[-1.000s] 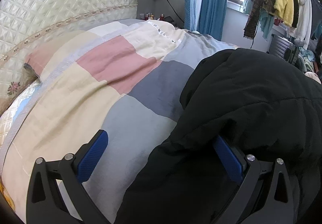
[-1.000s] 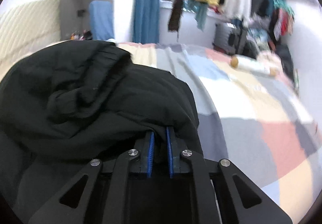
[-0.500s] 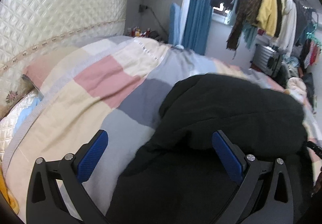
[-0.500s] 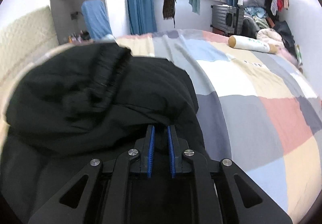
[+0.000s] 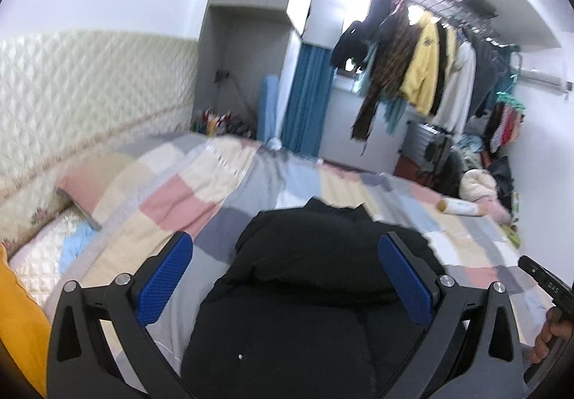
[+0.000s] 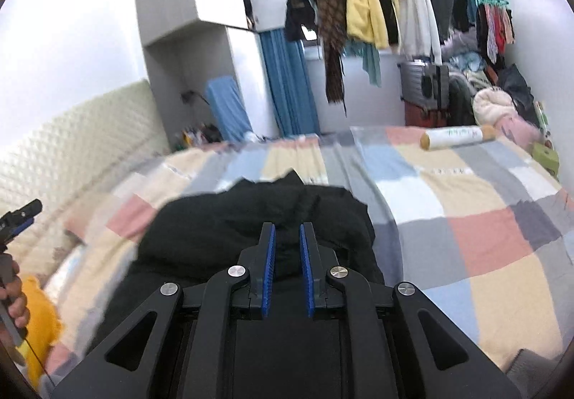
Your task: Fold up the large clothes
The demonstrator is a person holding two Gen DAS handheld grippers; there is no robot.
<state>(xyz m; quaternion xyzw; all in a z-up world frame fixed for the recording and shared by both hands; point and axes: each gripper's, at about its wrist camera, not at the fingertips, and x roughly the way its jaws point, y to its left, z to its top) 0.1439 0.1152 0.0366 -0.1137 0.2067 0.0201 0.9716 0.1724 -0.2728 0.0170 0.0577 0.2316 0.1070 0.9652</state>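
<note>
A black garment [image 5: 308, 277] is seen bunched in a thick heap on a patchwork quilt [image 5: 201, 198] that covers the bed, with squares of pink, cream, grey and pale blue showing on every side of it. In the left wrist view the left gripper [image 5: 285, 277] is held with its jaws spread wide; the blue pads [image 5: 165, 277] stand well apart, and no cloth is pressed by either, although the heap lies behind and below the span between them. In the right wrist view the right gripper [image 6: 287, 266] is seen with its blue pads close together and a narrow gap between them; its jaws are opening, and dark fabric is seen in and behind that gap, but it cannot be told whether any cloth is pinched. A hand [image 6: 14, 295] holding the other tool is seen at the left edge of the right view. A white roll [image 6: 453, 137] lies on the far part of the quilt, well apart from the garment. A quilted cream headboard [image 5: 86, 94] runs along the bed, and hanging clothes [image 6: 362, 4] are seen on a rail at the far wall, beside a blue curtain [image 6: 287, 83].
</note>
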